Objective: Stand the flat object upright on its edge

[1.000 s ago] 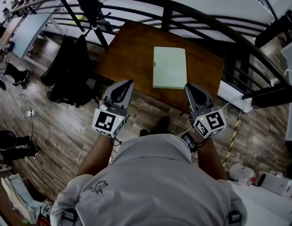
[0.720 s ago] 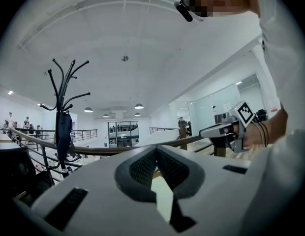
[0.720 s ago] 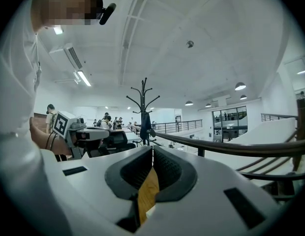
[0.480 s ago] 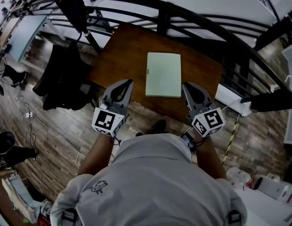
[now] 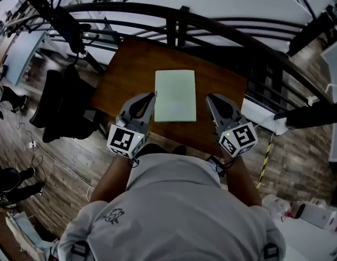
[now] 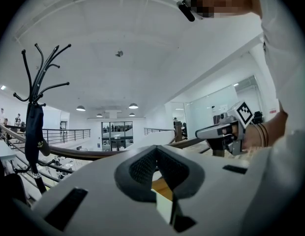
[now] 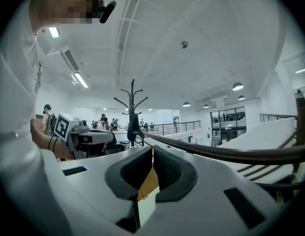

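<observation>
A flat pale-green rectangular object (image 5: 175,95) lies flat on a small brown wooden table (image 5: 217,86). My left gripper (image 5: 153,95) is shut and empty, its tip at the object's near left edge. On the other side, my right gripper (image 5: 208,98) hangs shut and empty just right of the object's near right corner. Both point level toward the railing. In the left gripper view the closed jaws (image 6: 157,149) show a sliver of the pale object (image 6: 163,205) and table below them. The right gripper view shows closed jaws (image 7: 152,149) over the table (image 7: 149,182) and the object's edge (image 7: 145,209).
A black curved railing (image 5: 223,29) runs behind the table. A black coat stand with dark clothing (image 5: 62,91) is at the table's left. A white box (image 5: 259,116) sits on the floor at the right. Wood floor surrounds the table.
Both grippers have advanced toward the table and now flank the object's near end; before, they hung short of the table's front edge. The jaws stayed shut.
</observation>
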### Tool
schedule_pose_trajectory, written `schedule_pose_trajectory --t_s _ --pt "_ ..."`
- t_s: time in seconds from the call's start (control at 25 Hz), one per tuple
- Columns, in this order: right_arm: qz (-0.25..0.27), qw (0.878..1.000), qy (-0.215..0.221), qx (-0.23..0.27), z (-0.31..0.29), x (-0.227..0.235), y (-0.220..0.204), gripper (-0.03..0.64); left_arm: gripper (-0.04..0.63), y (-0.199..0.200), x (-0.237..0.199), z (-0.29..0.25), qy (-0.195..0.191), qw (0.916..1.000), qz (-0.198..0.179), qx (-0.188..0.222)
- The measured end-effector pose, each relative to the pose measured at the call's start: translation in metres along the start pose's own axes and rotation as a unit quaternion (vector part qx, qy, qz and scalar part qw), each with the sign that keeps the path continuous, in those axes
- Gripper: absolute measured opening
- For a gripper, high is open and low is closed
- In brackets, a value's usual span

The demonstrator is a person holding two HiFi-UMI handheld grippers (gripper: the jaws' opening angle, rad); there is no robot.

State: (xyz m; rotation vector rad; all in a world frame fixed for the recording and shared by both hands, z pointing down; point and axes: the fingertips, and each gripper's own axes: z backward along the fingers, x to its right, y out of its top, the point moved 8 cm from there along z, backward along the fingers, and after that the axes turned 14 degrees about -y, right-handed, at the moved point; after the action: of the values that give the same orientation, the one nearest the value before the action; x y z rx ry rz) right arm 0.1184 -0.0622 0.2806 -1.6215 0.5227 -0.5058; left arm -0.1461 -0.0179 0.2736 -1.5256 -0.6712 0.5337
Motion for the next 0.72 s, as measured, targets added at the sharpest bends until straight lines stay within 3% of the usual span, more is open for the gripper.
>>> schedule_pose_trajectory --t_s 0.4,0.72 --pt "-0.003 1.000 -0.009 -0.028 -0.022 0.026 -0.013 0.035 0.012 -0.006 -0.019 -0.037 -0.029 0.9995 0.002 -0.011" --pt "-0.023 0.999 -0.025 -0.028 -0.050 0.040 -0.024 0.035 0.012 -0.025 -0.052 -0.060 -0.035 0.9978 0.031 -0.047"
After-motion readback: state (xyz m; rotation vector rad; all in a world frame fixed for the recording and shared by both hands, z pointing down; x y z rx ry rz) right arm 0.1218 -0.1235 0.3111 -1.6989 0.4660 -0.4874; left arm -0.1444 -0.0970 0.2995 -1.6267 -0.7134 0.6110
